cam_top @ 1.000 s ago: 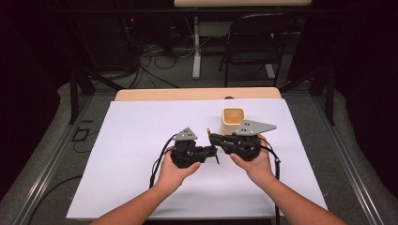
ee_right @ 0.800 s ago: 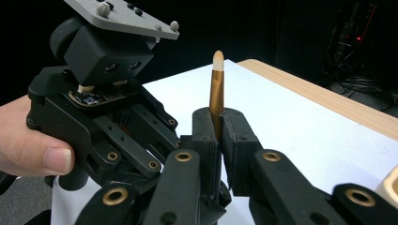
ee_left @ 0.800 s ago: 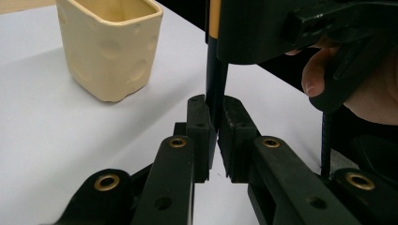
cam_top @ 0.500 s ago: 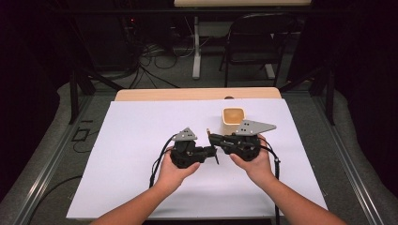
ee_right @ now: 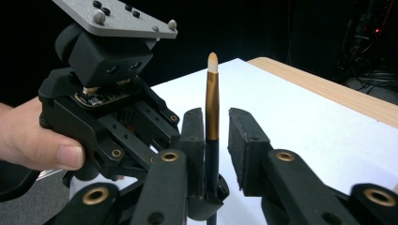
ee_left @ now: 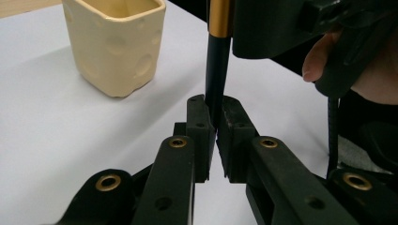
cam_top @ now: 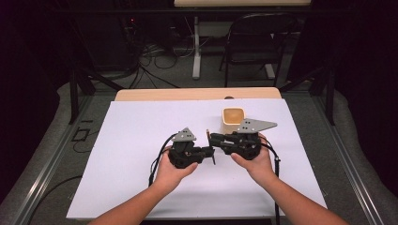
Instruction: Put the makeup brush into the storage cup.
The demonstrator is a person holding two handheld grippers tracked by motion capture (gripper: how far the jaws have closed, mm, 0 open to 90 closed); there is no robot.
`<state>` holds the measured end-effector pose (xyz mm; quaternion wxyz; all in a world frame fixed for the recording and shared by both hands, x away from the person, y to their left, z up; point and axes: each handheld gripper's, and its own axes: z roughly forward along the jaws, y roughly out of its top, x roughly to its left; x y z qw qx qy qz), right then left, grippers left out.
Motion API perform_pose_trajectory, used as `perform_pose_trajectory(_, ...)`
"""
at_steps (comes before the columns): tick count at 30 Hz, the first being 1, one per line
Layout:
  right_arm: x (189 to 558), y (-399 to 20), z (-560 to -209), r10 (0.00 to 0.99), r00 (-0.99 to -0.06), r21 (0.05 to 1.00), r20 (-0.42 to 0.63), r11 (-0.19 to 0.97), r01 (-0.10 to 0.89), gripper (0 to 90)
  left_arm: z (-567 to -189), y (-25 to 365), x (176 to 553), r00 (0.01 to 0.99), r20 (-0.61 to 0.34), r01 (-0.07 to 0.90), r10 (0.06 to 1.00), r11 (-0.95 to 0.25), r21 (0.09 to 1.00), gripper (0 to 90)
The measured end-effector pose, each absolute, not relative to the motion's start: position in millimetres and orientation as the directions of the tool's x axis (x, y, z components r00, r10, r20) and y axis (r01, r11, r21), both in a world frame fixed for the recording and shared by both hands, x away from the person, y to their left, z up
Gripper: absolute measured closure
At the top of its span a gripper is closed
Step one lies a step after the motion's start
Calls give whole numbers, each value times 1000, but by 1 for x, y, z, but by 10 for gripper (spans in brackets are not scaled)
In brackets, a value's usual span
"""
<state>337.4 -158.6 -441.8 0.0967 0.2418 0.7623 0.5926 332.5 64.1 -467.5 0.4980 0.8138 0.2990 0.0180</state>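
Brush [ee_right: 212,101] | left jaws clamp it, right jaws apart | white table [cam_top: 141,140] | dark room, chair [cam_top: 258,42]

A white sheet [cam_top: 141,140] covers a wooden table [cam_top: 197,94]. Grey carpet [cam_top: 56,140] lies around it, with metal rails [cam_top: 42,173] at the sides. Behind stand a black chair [cam_top: 256,44] and a desk leg [cam_top: 196,51], cables [cam_top: 155,61] on the floor. The room is dark.

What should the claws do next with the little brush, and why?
Probably draw the right claw back. Its jaws have just been opening and stand apart from the makeup brush, while the left claw pinches the handle, so the handover looks done. The cheese-patterned cup waits nearby.
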Motion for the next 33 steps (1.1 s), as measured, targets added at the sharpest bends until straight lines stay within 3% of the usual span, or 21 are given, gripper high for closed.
perform_pose_trajectory(19, 337, -156, -444, 468, -871, 935, 149, 221, 279, 754, -462, 64, 328, 834, -119, 408, 539, -457, 790, 837)
perform_pose_trajectory(33, 338, -156, -444, 466, -869, 927, 164, 228, 297, 763, -463, 60, 326, 832, -87, 402, 547, -488, 775, 838)
